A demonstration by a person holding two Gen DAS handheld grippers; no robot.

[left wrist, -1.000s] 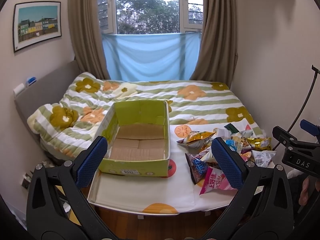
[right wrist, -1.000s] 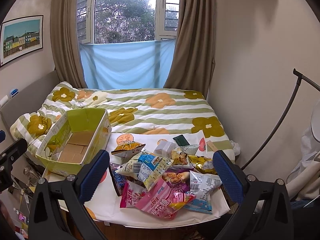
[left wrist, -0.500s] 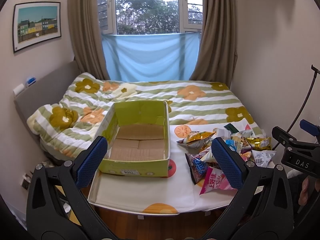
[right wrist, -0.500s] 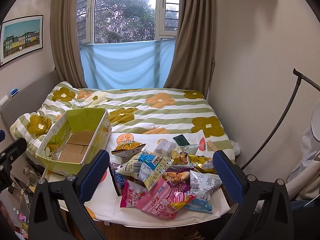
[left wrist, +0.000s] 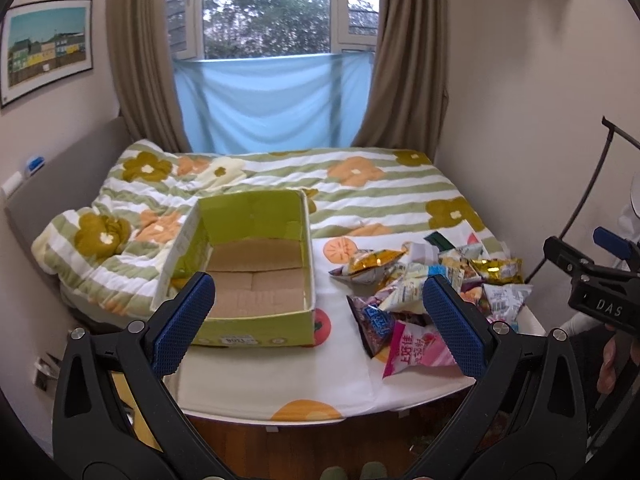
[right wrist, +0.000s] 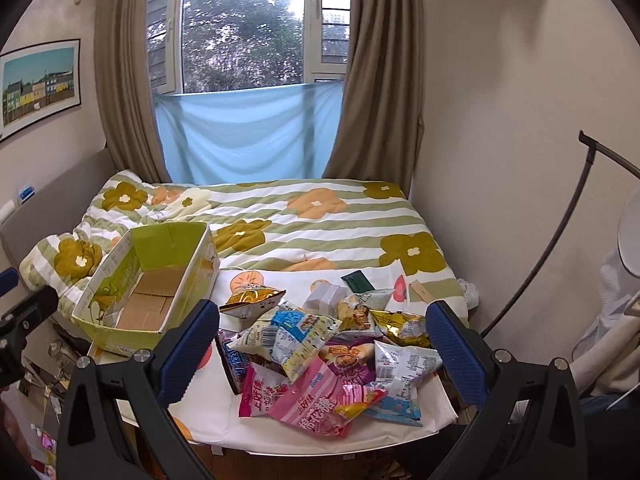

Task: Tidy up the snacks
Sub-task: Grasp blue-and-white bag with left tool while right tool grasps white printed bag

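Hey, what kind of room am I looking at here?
Most likely a bedroom in a home: a bed with a flowered quilt fills it, under a curtained window, with a framed picture on the wall.

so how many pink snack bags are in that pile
2, both at the near edge of the snack pile: a darker pink bag toward the green box, and a lighter pink bag overlapping it. More may be buried underneath.
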